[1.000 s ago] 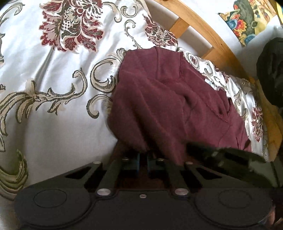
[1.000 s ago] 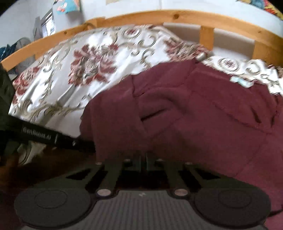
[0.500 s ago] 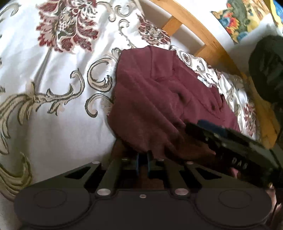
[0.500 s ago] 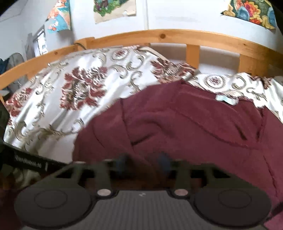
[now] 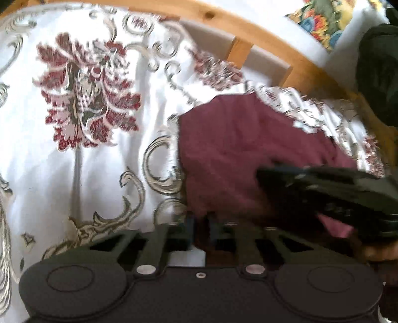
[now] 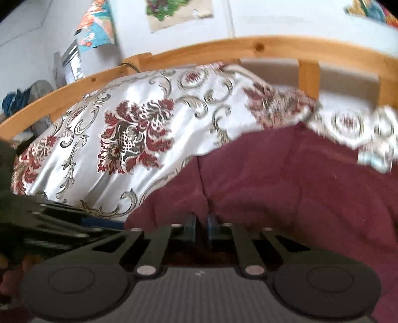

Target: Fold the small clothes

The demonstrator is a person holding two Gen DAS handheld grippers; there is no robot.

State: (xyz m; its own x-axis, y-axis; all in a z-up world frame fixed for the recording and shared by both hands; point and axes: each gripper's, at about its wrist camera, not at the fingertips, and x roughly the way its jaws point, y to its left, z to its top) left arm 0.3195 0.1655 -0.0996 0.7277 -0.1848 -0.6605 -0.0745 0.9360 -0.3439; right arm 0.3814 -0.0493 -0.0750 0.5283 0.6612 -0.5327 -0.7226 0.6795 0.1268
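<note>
Bed cover [image 6: 139, 139]: white satin, dark red floral and grey scroll pattern, filling centre and left of both views. Wooden bed rail [image 6: 258, 47] across the upper frame. Colourful pictures [image 6: 179, 10] on the wall, top edge.

Home bedroom. Bed with a pale wooden frame [image 6: 258, 47], rail and upright slats running along a white wall [image 6: 286, 20]. Shiny white bedspread [image 6: 154, 139] woven with dark red flowers and grey-gold scrolls, covering the mattress. Colourful paper pictures [image 6: 179, 11] stuck on the wall above the rail. Past the bed's far corner, blurred household clutter [image 6: 27, 99]; hard to make out. Daylight, soft. A maroon garment [image 6: 298, 188] lies on the bedspread.
</note>
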